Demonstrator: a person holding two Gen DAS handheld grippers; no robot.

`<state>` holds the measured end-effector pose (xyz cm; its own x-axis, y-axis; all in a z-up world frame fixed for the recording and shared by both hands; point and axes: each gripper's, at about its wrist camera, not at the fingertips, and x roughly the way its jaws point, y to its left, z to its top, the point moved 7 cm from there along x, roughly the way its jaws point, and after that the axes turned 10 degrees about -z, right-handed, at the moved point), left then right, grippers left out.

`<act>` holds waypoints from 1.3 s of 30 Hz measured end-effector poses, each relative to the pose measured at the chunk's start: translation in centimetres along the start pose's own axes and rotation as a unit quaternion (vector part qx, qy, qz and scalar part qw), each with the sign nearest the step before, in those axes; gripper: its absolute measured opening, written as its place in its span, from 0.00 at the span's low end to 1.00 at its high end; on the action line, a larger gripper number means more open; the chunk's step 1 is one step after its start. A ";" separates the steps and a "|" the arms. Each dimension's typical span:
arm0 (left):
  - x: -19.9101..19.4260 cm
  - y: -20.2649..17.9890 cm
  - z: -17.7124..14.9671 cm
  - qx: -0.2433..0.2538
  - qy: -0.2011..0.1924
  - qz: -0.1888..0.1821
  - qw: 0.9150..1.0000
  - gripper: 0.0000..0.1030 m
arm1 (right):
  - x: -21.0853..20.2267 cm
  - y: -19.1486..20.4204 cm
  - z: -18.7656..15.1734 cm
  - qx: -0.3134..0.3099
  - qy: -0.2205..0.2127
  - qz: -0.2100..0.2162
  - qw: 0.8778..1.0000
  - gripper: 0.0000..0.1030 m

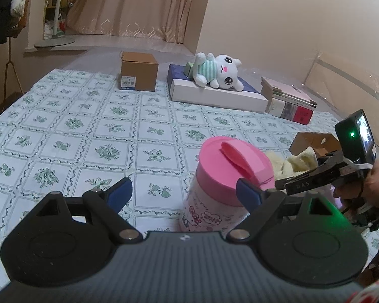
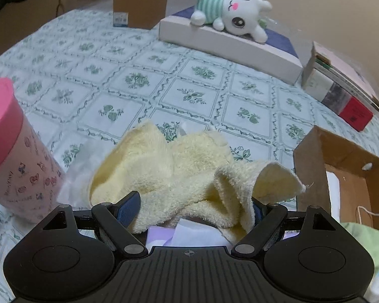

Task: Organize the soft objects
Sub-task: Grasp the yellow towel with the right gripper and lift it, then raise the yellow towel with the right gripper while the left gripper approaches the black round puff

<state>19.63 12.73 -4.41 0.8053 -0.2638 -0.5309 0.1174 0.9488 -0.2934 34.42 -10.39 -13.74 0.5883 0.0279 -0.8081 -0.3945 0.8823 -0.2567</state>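
Yellow towel (image 2: 179,174), crumpled just right of the pink canister (image 2: 15,156) on the worktop (image 2: 139,80): limp, light; best pinched at a thick fold. Right claw (image 2: 193,208) wide open around its near edge; left claw (image 1: 183,192) open, empty

Table under a green floral cloth (image 1: 88,131) bearing: brown carton (image 1: 139,72) upper centre, flat white box (image 1: 214,96), book stack (image 1: 289,101) right, pink-lidded canister (image 1: 222,189), yellow towel (image 2: 179,171) lower centre.
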 end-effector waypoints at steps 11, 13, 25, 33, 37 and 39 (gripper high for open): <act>-1.1 0.1 0.1 -0.004 -0.007 0.005 1.000 0.85 | -2.1 -0.7 0.9 0.009 -0.024 0.015 1.000 0.15; -1.5 0.1 0.2 -0.004 -0.007 0.006 1.000 0.85 | -3.7 -1.2 1.7 0.018 -0.046 0.014 0.999 0.15; -3.9 -1.9 2.1 0.037 -0.018 -0.004 0.999 0.85 | -15.4 -5.1 7.9 0.048 -0.177 -0.004 0.983 0.14; -4.6 -5.2 4.7 0.099 -0.010 -0.046 0.994 0.85 | -21.4 -7.8 8.2 0.050 -0.223 -0.022 0.973 0.15; -4.1 -7.1 6.3 0.133 0.005 -0.075 0.988 0.85 | -23.2 -9.3 7.2 0.055 -0.229 -0.023 0.972 0.15; -3.5 -8.1 7.1 0.156 0.017 -0.086 0.984 0.85 | -23.5 -10.0 6.4 0.057 -0.226 -0.023 0.972 0.15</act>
<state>20.02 7.22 5.47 0.7384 -0.4264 -0.5224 0.4276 0.8951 -0.1261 29.12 -16.87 11.20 0.8637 0.1668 -0.4756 -0.2937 0.9334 -0.2060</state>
